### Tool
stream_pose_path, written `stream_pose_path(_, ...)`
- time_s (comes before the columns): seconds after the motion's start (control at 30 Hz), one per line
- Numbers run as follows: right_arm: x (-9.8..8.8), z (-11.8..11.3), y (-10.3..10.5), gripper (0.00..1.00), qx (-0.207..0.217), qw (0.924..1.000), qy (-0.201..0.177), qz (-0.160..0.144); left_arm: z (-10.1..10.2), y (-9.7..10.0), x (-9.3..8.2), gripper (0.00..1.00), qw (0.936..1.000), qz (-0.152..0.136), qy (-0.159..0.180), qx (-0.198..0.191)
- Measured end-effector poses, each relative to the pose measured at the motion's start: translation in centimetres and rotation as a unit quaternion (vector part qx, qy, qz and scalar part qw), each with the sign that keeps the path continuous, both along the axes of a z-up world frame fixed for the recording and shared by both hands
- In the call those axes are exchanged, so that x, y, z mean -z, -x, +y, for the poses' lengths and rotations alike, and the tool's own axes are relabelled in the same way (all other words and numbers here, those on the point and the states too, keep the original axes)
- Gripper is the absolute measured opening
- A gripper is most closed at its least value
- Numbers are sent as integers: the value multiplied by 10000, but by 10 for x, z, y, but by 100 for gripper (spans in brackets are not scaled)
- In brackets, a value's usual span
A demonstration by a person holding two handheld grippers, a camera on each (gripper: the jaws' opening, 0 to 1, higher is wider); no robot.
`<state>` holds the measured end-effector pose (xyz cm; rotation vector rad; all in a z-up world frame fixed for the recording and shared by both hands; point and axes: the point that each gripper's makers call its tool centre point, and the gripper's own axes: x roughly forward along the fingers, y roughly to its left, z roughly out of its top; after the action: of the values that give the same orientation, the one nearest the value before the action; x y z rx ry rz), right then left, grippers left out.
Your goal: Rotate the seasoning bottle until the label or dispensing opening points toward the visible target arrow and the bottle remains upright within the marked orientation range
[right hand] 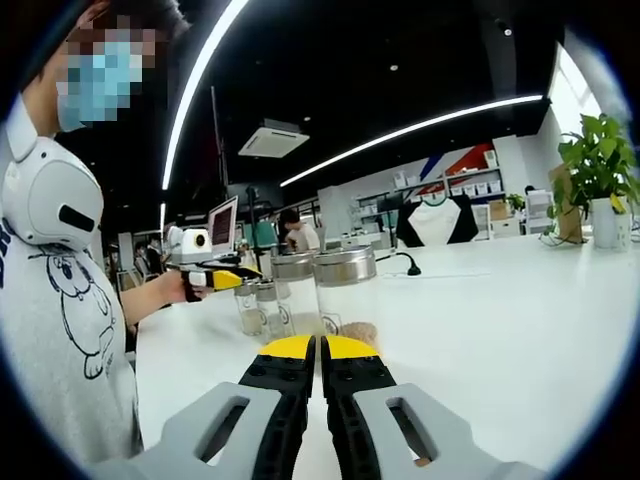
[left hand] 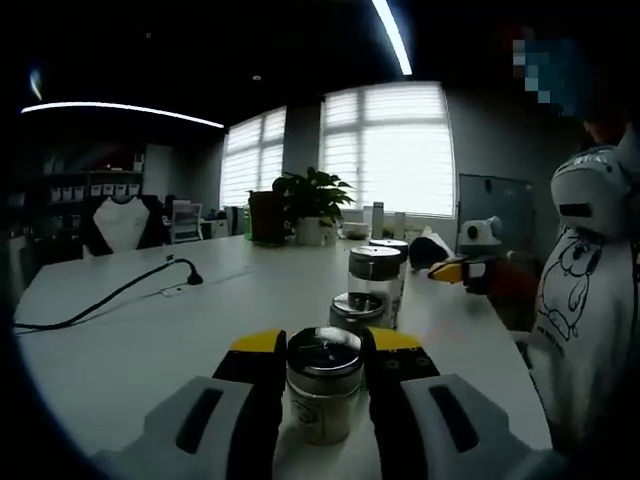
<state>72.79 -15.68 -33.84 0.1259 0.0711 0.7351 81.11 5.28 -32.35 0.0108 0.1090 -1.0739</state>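
Here, in the left gripper view, the left gripper has its two black, yellow-tipped jaws standing either side of a small seasoning bottle with a metal lid, pressed to its glass body — closed on it, as far as the contact shows. The bottle stands upright on the white table, nearest in a short row of taller jars that runs away from the camera. No target arrow or orientation mark can be made out on the tabletop, and a pale label on the bottle's front is too dim to read. A black cable trails across the table to the left, and a potted plant sits by the windows. The other gripper comes in from the right, held up beside a person in a printed shirt.

The risk, as I judge it: the next jar sits just behind the held bottle, so a careless twist could knock it — or tip the bottle itself if the grip is off centre.

In the right gripper view, the right gripper points level across the table with its jaws shut together on nothing, their yellow tips touching. Ahead stand the jars, and a hand holds the left gripper low beside them.
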Motion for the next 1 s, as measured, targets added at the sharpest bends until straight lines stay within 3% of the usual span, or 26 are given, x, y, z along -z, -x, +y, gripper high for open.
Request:
stream_pose_path(0.37,-1,-3,-1,0,98,9999,-21,-13,7,-1,0,32,9954,-12,96,-955)
stream_pose_path(0.43,1,-5,-2,0,184,9998,-2,19,7,0,-1,32,9947,-29,38,-1024)
stream_pose_path(0.5,7,-7,-5,0,341,9991,256,89,9,-1,-1,32,9942,9,42,-1074)
stream_pose_path(0.77,4,-1,-3,0,200,9997,116,53,9,-1,-1,32,9907,-32,31,-1363)
stream_pose_path(0.93,3,-2,-4,0,161,9998,119,56,6,0,1,33,9923,-133,-204,-1214)
stream_pose_path(1.0,2,-1,-4,0,143,9998,111,40,4,1,2,42,9929,-131,-201,-1166)
